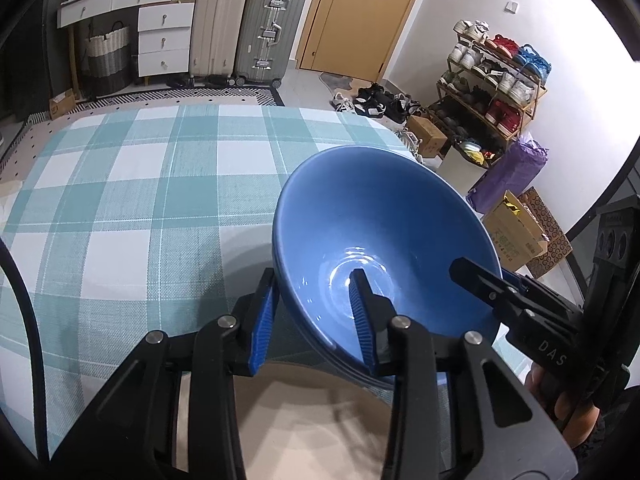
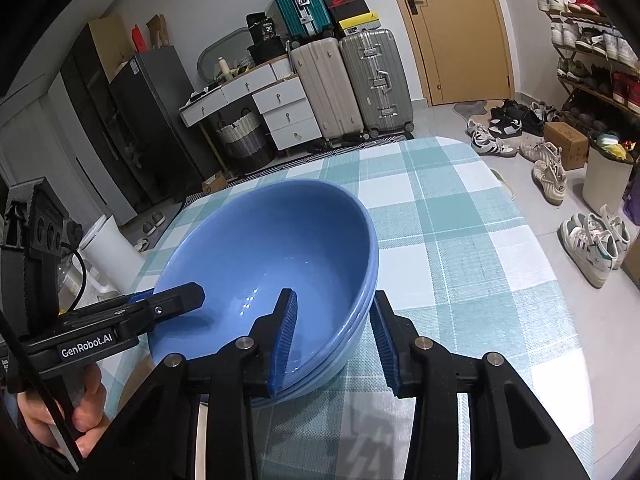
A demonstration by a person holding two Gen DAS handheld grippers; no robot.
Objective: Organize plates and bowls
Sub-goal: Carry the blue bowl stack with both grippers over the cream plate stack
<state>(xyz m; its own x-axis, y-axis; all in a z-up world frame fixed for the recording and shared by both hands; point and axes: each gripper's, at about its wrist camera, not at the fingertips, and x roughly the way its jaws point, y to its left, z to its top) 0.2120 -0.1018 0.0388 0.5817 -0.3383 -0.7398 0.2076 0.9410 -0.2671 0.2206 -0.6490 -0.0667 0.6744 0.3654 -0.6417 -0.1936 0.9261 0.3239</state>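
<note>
My left gripper [image 1: 314,316] straddles the near rim of the stacked blue bowls [image 1: 384,236], fingers apart, one inside, one outside. My right gripper [image 2: 334,336] does the same on the opposite rim (not clamped, gap visible). Bowls sit nested on the checked table [image 1: 140,184]. Beyond: suitcases [image 2: 352,84], door [image 2: 460,28], shoe rack [image 1: 492,84].
</note>
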